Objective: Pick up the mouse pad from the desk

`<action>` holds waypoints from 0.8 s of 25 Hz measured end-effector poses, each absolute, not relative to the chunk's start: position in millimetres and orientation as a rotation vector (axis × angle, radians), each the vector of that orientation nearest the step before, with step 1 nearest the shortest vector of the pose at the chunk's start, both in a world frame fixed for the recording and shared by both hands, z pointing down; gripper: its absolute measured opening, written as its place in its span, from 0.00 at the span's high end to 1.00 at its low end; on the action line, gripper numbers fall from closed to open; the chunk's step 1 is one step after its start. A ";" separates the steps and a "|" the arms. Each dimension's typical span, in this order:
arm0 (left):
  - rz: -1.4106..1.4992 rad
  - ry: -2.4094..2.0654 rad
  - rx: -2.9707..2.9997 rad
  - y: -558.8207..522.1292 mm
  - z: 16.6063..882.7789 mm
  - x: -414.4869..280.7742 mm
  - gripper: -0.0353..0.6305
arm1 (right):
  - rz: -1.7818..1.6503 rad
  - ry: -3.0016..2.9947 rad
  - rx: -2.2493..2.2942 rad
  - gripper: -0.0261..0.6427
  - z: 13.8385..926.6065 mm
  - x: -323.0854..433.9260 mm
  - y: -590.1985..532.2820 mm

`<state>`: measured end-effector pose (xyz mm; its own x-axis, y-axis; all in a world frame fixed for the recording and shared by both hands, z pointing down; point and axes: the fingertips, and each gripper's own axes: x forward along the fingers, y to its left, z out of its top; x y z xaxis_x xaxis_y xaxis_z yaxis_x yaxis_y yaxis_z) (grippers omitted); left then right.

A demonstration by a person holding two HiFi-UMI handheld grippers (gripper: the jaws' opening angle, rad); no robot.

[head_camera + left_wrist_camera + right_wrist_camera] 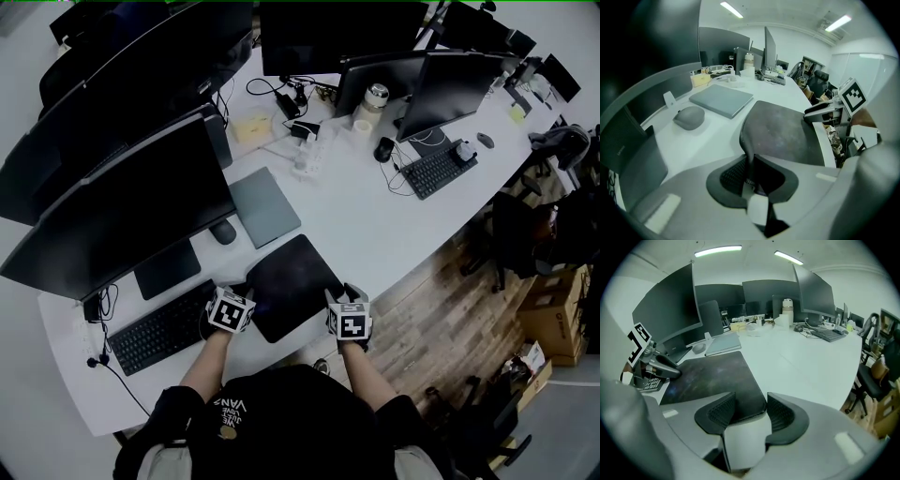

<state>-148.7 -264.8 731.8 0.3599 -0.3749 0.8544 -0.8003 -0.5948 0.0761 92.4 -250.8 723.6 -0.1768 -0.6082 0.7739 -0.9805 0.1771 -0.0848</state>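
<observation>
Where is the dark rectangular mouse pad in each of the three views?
Head view: dark rectangular mouse pad, just below centre.
Left gripper view: centre, its near edge curled up between the jaws.
Right gripper view: lower left, its corner between the open jaws.
Shared landmark: flat grey closed laptop, just beyond the pad.

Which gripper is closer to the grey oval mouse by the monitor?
Left. The left gripper pinches the edge of the dark rectangular mouse pad nearest the grey oval mouse; the right gripper straddles the pad's opposite corner, jaws apart.
</observation>
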 end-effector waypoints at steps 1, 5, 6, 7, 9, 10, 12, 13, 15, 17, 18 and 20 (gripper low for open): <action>1.158 -1.019 2.139 -264.7 731.8 -148.4 0.88 | 0.809 -1.867 1.482 0.64 723.9 92.0 -250.7; 1.151 -1.027 2.150 -266.0 729.3 -147.1 0.88 | 0.818 -1.902 1.404 0.74 725.4 82.8 -251.8; 1.149 -1.026 2.153 -265.5 729.2 -147.1 0.88 | 0.816 -1.914 1.391 0.80 724.7 79.1 -251.5; 1.147 -1.023 2.157 -265.0 728.4 -146.7 0.88 | 0.811 -1.925 1.387 0.84 723.3 76.5 -251.1; 1.132 -1.023 2.167 -264.9 725.1 -145.6 0.88 | 0.799 -1.945 1.392 0.88 719.9 73.7 -250.8; 1.124 -1.028 2.171 -265.1 723.0 -145.5 0.88 | 0.796 -1.957 1.392 0.89 718.2 72.5 -250.9; 1.113 -1.044 2.176 -265.0 718.6 -145.8 0.88 | 0.792 -1.981 1.387 0.90 713.3 70.1 -251.1; 1.108 -1.052 2.178 -264.5 716.5 -145.6 0.88 | 0.790 -1.993 1.383 0.91 710.2 69.1 -250.9; 1.096 -1.065 2.186 -263.7 712.8 -144.4 0.88 | 0.787 -2.013 1.382 0.91 704.3 68.1 -250.1; 1.084 -1.077 2.196 -263.8 708.7 -143.0 0.88 | 0.783 -2.033 1.385 0.91 699.3 67.4 -249.2; 1.080 -1.083 2.201 -263.7 706.5 -142.3 0.88 | 0.783 -2.043 1.387 0.91 697.1 67.1 -248.3; 1.071 -1.094 2.211 -263.3 701.1 -140.7 0.88 | 0.789 -2.061 1.392 0.91 692.5 66.9 -245.9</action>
<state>-140.7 -263.3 701.1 0.3845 -0.4613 0.7996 -0.8094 -0.5850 0.0517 66.9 -245.9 692.5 -0.3318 -0.6314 0.7009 -0.9380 0.3000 -0.1738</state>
